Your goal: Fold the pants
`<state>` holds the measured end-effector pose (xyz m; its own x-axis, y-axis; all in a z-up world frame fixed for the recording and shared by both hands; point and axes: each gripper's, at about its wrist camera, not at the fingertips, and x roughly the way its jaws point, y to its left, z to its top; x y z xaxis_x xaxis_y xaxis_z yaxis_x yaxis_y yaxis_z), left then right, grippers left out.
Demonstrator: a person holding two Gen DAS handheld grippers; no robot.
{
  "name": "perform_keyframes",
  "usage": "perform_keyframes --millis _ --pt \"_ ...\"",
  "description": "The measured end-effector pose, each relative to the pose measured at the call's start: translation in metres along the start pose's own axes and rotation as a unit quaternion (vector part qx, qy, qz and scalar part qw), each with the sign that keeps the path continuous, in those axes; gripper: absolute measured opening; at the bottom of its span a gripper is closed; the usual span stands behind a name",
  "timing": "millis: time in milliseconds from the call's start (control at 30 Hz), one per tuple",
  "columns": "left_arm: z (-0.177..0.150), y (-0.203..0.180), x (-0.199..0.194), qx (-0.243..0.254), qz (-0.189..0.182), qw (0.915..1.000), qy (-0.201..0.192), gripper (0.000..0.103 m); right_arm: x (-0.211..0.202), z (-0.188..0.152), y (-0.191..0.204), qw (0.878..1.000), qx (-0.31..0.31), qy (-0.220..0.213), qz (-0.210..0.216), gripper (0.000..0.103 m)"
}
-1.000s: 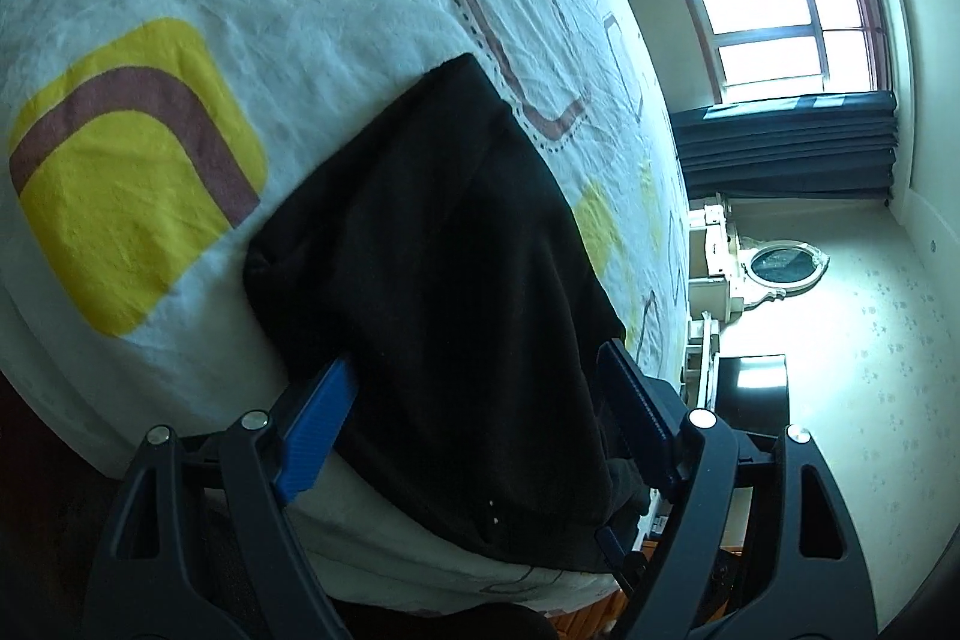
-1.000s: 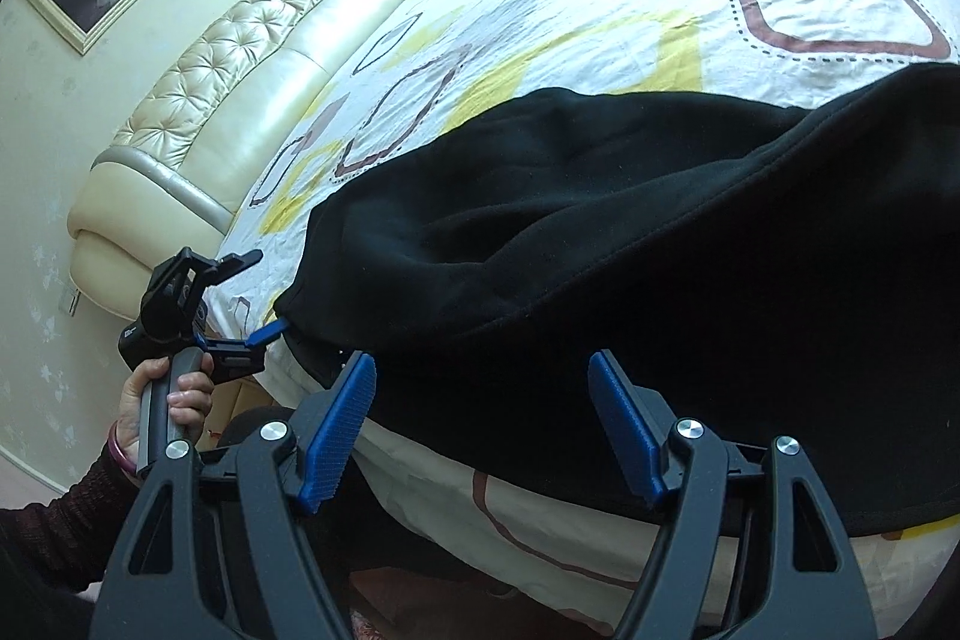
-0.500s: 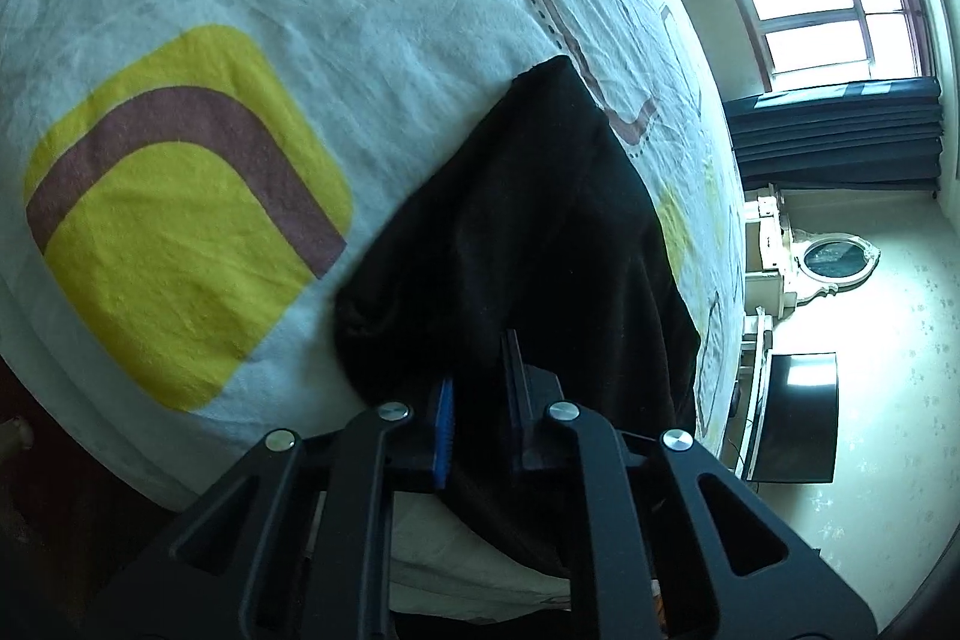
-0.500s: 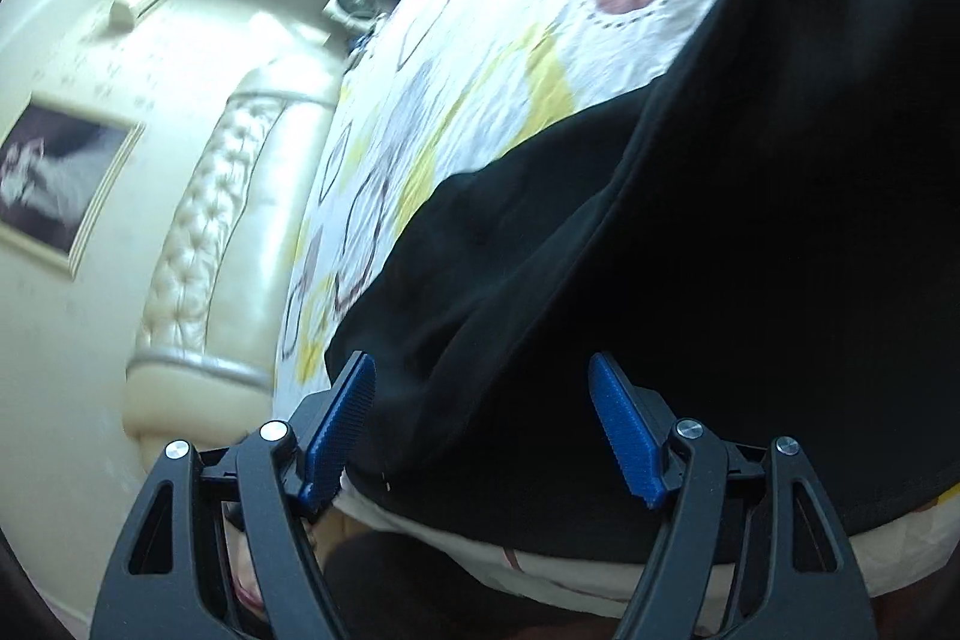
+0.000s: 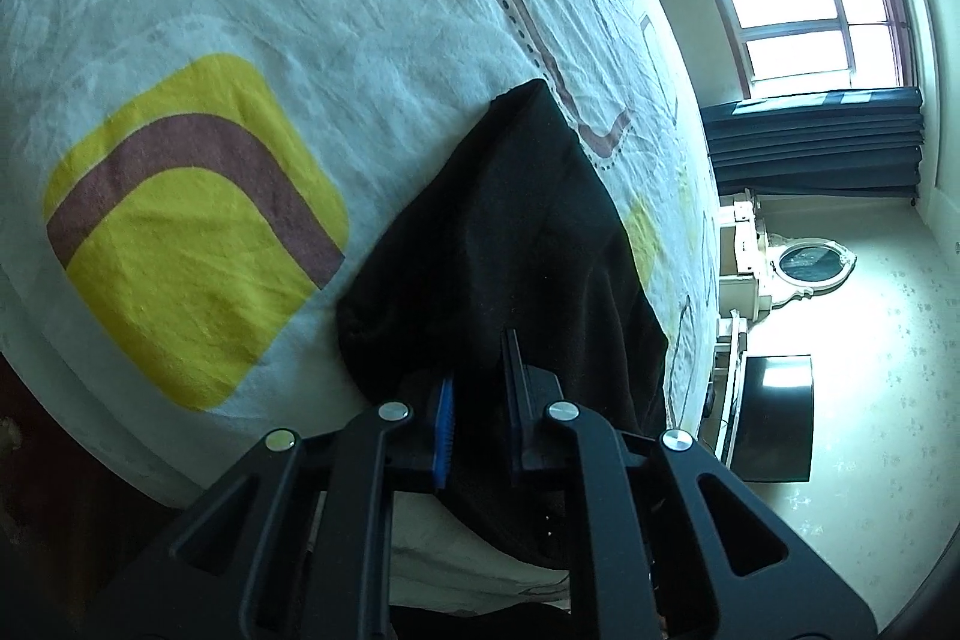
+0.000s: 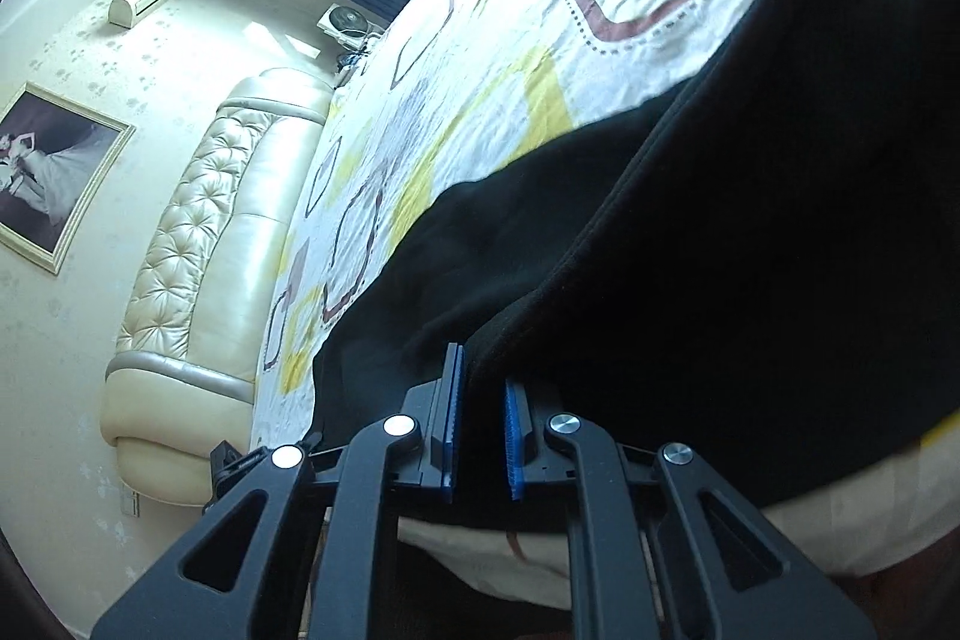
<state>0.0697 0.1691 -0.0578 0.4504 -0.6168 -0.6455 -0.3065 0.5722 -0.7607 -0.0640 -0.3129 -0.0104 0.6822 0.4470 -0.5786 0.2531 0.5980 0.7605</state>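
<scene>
Pants (image 5: 516,244) on bedsheet (image 5: 252,10); near edge pinched in closed left tongs (image 5: 480,400) and right tongs (image 6: 483,400)

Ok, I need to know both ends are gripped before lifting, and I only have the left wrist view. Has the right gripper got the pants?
Observer: Yes, the right gripper has just closed on the black pants at the bed's near edge.
Operator: Which part of them?
Observer: A raised seam ridge runs between its fingers.
Operator: Anything behind it?
Observer: A tufted cream headboard.
</scene>
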Motion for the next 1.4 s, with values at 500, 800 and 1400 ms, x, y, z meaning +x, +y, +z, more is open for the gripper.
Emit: perform_keyframes --millis 500,800,1400 --pt "0.008 -0.003 -0.029 0.024 -0.027 0.9993 -0.011 0.012 -0.008 -0.027 -0.023 0.999 0.044 0.003 0.010 0.012" --pt "-0.003 0.004 -0.015 -0.009 -0.046 0.9989 0.002 0.033 0.005 -0.026 -0.033 0.998 0.058 0.012 -0.005 0.015" --pt "-0.003 -0.011 -0.006 0.013 0.024 0.9996 -0.007 0.007 0.007 -0.031 -0.046 0.997 0.074 0.005 0.026 0.012"
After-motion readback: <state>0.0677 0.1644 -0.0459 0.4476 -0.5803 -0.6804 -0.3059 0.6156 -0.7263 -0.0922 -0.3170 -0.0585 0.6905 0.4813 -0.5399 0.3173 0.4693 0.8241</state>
